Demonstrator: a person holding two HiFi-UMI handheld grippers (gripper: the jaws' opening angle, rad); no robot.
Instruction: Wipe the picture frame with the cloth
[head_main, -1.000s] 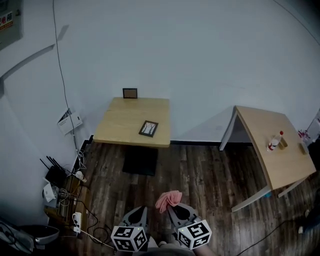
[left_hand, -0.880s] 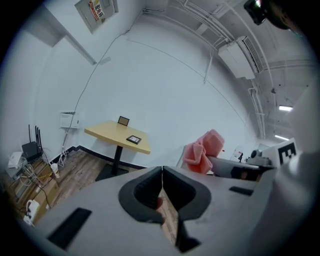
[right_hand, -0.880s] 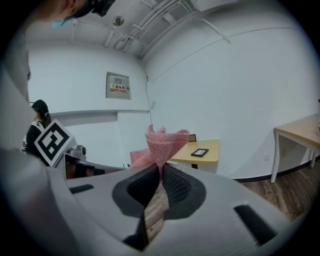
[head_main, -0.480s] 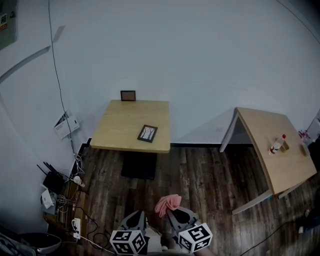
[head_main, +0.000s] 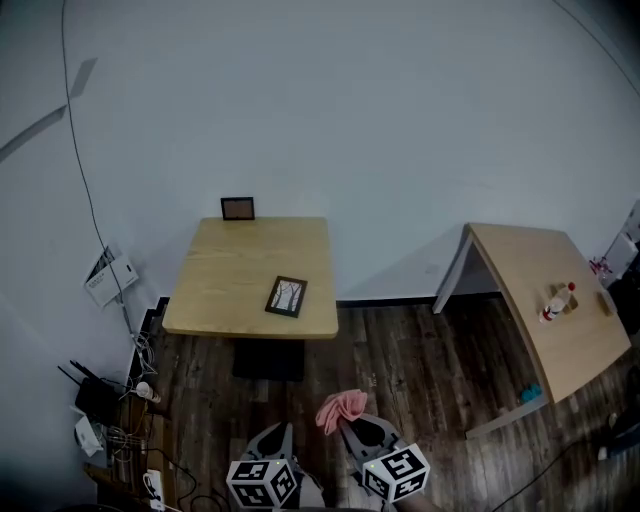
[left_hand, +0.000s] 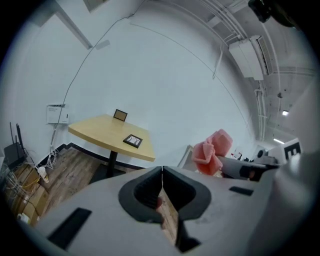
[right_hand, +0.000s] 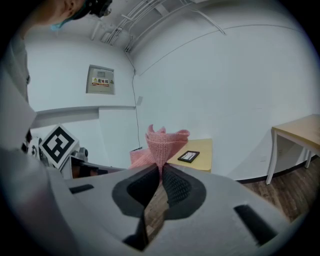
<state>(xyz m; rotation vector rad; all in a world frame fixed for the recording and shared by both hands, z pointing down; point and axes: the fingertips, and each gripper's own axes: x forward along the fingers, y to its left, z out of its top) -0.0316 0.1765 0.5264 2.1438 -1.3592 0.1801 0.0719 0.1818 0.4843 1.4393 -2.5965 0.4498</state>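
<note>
Right gripper view, right claw (right_hand: 161, 169) pinching cloth (right_hand: 162, 141)

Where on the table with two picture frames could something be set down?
The table is bare over its left half, from the upright frame at the back to the front edge, and at its back right corner. Only the front right holds the flat frame.

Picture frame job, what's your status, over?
Left gripper shut, empty. Right gripper shut on pink cloth. Picture frame flat on table, not yet reached. Nothing seen in the way.
</note>
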